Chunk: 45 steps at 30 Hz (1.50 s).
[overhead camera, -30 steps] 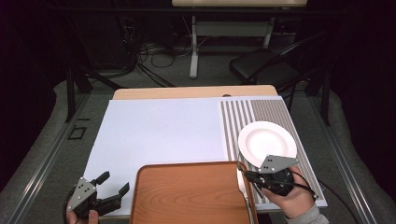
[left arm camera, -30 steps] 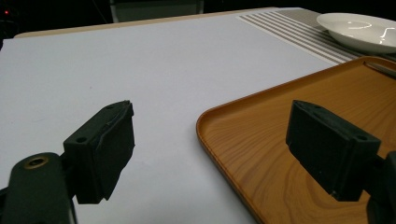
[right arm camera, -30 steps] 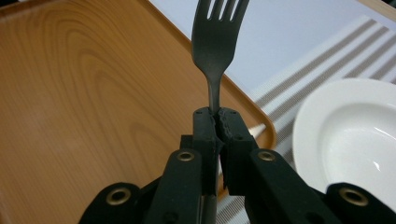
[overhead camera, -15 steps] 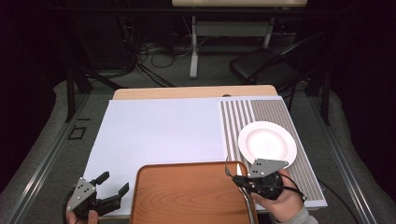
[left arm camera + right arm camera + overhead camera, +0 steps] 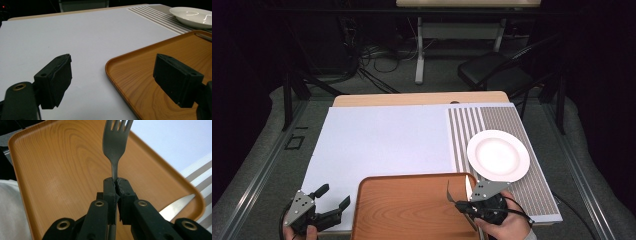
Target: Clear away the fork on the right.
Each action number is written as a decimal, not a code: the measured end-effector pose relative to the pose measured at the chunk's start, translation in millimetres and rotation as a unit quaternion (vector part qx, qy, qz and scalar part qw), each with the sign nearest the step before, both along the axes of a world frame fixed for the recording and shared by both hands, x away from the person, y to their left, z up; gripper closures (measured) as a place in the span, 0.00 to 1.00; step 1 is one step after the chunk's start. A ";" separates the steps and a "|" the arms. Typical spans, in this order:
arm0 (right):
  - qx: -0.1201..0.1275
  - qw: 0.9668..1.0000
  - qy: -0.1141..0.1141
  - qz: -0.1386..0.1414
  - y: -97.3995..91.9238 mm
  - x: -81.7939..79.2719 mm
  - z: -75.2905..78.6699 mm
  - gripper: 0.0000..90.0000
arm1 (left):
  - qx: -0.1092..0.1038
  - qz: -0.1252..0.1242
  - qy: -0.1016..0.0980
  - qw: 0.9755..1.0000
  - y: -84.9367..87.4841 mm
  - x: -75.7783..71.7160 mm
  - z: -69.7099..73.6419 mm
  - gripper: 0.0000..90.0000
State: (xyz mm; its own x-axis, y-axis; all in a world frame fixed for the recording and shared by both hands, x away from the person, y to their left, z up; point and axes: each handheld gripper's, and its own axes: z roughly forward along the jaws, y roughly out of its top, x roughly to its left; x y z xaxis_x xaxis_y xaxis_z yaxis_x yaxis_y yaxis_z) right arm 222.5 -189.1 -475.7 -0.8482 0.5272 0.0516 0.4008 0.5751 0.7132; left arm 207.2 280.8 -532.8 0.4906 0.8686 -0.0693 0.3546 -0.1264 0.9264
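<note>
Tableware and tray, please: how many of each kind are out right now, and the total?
Fork: 1, clamped in the right gripper over the tray
Knife: 1, by the tray's edge
Plate: 1, white, on the striped mat
Tray: 1, wooden
Total: 4

A: What is on the table?
B: A white sheet, a striped mat and a wooden tray.
A: And the plate?
B: It sits on the mat.
</note>
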 end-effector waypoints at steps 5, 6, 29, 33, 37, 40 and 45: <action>-0.010 1.000 0.016 -0.007 2.7 0.9 -5.7 0.96 | 0.001 -0.001 0.000 1.000 -0.3 0.2 -0.2 0.17; -0.012 1.000 0.018 -0.009 2.7 1.6 -6.5 0.96 | 0.001 -0.001 0.000 1.000 -0.3 0.2 -0.2 0.17; -0.027 0.993 0.109 -0.046 12.4 23.6 -38.1 0.97 | 0.000 -0.002 0.004 1.000 0.0 1.0 -0.8 0.17; -0.022 0.991 0.124 -0.050 11.8 28.2 -46.9 0.97 | 0.001 -0.003 0.005 1.000 -0.3 1.3 -0.9 0.17; -0.020 0.990 0.128 -0.050 12.4 29.6 -50.2 0.97 | 0.001 -0.003 0.005 1.000 -0.2 1.4 -1.1 0.17; -0.022 0.990 0.131 -0.052 12.9 30.9 -53.3 0.97 | 0.000 -0.003 0.005 1.000 0.0 1.5 -1.0 0.17; -0.026 0.989 0.133 -0.053 13.7 31.7 -58.2 0.97 | 0.000 -0.003 0.005 1.000 -0.1 1.1 -0.9 0.17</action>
